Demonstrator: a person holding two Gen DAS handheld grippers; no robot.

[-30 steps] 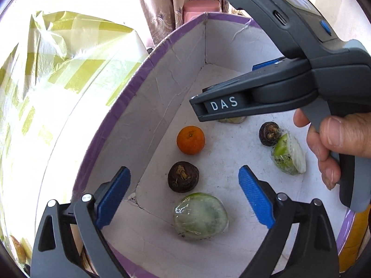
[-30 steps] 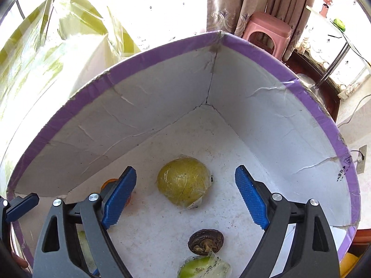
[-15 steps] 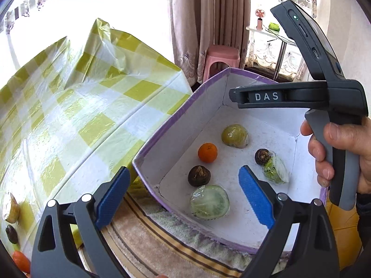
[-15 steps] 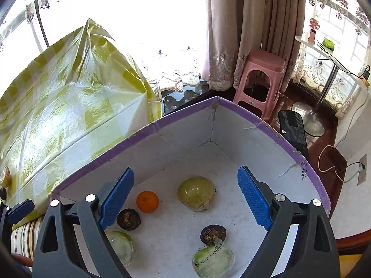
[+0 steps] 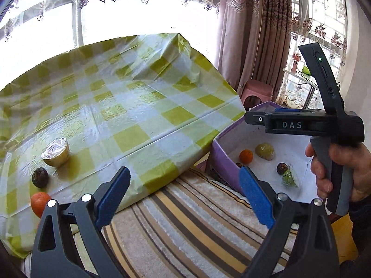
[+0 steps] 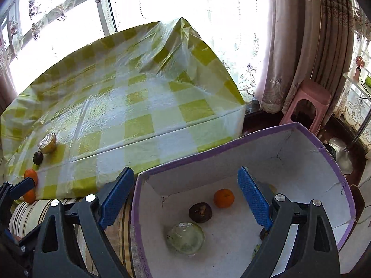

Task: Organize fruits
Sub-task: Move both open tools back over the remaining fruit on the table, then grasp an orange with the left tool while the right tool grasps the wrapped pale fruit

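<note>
Purple-rimmed box (image 6: 231,149) is sitting at the right on a striped rug (image 5: 185,220), just beside the table (image 5: 139,115), which is wearing a yellow-green checked cloth. Inside the box, on its white floor, five fruits are showing in the left wrist view: an orange (image 6: 223,198), a dark round fruit (image 6: 200,212), a pale green wrapped fruit (image 6: 185,238) at the near side, a yellowish wrapped fruit (image 5: 264,150) at the far side, and a second dark fruit (image 5: 282,168) touching a green wrapped piece (image 5: 289,178) at the right.

Left gripper (image 5: 185,199) is hanging over the rug between table and box, fingers (image 5: 113,194) spread wide with nothing between them. Right gripper (image 6: 185,199) is hovering above the box's near-left corner, its fingers (image 6: 254,199) also gaping wide and empty; in the left wrist view a hand (image 5: 343,169) is wrapping its handle over the box.

More fruit is waiting on the table's near-left part: a foil-topped yellow fruit (image 5: 56,152), a dark fruit (image 5: 40,177) near it, and an orange (image 5: 39,203) at the table's near edge. The right wrist view is showing a second orange (image 6: 29,195) just beside that one.

Far right, a pink stool (image 6: 308,102) is standing by the curtains (image 6: 301,34).
</note>
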